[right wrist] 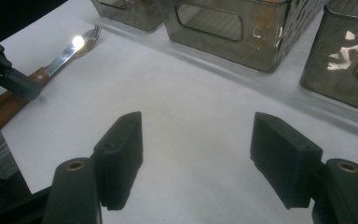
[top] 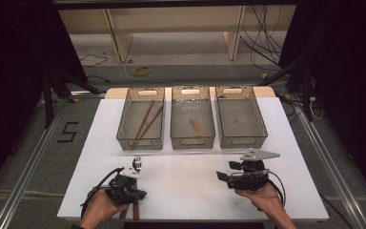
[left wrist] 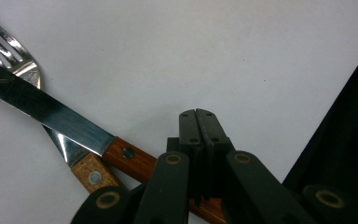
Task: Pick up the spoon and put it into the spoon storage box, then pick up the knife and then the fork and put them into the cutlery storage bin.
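Knife [left wrist: 51, 114] lies near the front-left corner of the white surface [top: 195, 186], blade crossing over the fork [left wrist: 25, 70], both w/ wooden handles side by side. My left claw [left wrist: 196, 116] is pressed together right at the knife handle; in the left gripper view the pads meet w/ no gap and the brown handle shows just beneath the linkage, so I can't tell for sure whether wood is pinched or the pads closed beside it. My right claw [right wrist: 196, 154] is spread wide, nothing between the pads, hovering over bare surface well apart from the cutlery. To do this step well, I reckon: check the grip before lifting, i.e. raise a little and watch whether the handle comes up. If it does, keep the blade level so it doesn't drag the fork along. Left bin [top: 140, 119] holds chopsticks [top: 145, 121], middle bin [top: 192, 119] a small wooden piece, right bin [top: 240, 119] looks empty; prob the knife's spot.
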`<action>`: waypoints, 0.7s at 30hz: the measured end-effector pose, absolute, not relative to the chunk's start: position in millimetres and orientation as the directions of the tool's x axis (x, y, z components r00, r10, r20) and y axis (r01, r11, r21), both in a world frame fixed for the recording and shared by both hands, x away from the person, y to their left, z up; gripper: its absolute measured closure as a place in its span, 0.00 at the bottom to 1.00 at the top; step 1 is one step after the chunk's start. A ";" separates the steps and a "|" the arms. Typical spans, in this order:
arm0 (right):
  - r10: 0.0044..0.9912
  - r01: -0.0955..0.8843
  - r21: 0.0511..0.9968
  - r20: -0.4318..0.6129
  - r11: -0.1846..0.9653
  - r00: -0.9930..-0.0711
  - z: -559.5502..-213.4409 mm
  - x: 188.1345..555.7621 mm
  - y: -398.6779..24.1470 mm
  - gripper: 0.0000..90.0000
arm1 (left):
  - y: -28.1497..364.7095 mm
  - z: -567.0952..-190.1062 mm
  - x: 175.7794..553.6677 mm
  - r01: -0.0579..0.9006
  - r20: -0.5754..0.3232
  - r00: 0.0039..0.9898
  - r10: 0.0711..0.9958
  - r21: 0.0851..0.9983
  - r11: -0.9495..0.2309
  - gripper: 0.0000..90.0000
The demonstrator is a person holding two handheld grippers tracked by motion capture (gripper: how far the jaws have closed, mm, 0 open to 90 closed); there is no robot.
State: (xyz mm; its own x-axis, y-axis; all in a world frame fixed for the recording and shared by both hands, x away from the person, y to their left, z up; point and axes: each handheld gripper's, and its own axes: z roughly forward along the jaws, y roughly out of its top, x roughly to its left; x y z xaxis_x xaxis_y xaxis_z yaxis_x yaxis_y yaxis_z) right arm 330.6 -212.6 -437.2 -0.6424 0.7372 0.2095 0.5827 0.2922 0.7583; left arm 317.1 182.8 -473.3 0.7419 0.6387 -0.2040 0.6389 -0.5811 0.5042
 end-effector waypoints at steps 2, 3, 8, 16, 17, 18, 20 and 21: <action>0.736 0.582 0.760 0.211 0.290 -0.643 -437.5 330.4 -213.3 0.39 | 182.5 -473.8 317.0 0.640 -0.201 0.742 0.640 0.498 -0.585 0.99; 0.737 0.583 0.760 0.212 0.289 -0.642 -437.5 330.0 -213.5 0.39 | 182.7 -474.4 317.2 0.641 -0.199 0.741 0.642 0.493 -0.587 0.99; 0.738 0.585 0.757 0.211 0.291 -0.641 -437.3 328.4 -214.6 0.39 | 183.0 -477.2 316.9 0.651 -0.203 0.737 0.645 0.473 -0.594 0.99; 0.737 0.586 0.756 0.214 0.291 -0.641 -438.9 326.6 -215.9 0.39 | 185.0 -477.6 319.0 0.661 -0.223 0.734 0.641 0.449 -0.601 0.99; 0.738 0.587 0.756 0.214 0.290 -0.640 -439.1 326.4 -216.1 0.39 | 185.7 -477.7 319.1 0.663 -0.225 0.733 0.642 0.448 -0.600 0.99; 0.738 0.590 0.754 0.218 0.288 -0.639 -438.9 326.0 -216.0 0.39 | 186.5 -477.7 319.0 0.664 -0.227 0.732 0.642 0.446 -0.600 0.99; 0.735 0.588 0.754 0.215 0.292 -0.643 -438.8 325.5 -215.3 0.39 | 188.8 -477.2 319.3 0.662 -0.225 0.735 0.639 0.437 -0.608 0.99; 0.734 0.582 0.758 0.211 0.294 -0.645 -439.0 325.6 -214.9 0.39 | 189.5 -477.5 319.3 0.668 -0.231 0.731 0.643 0.439 -0.601 0.99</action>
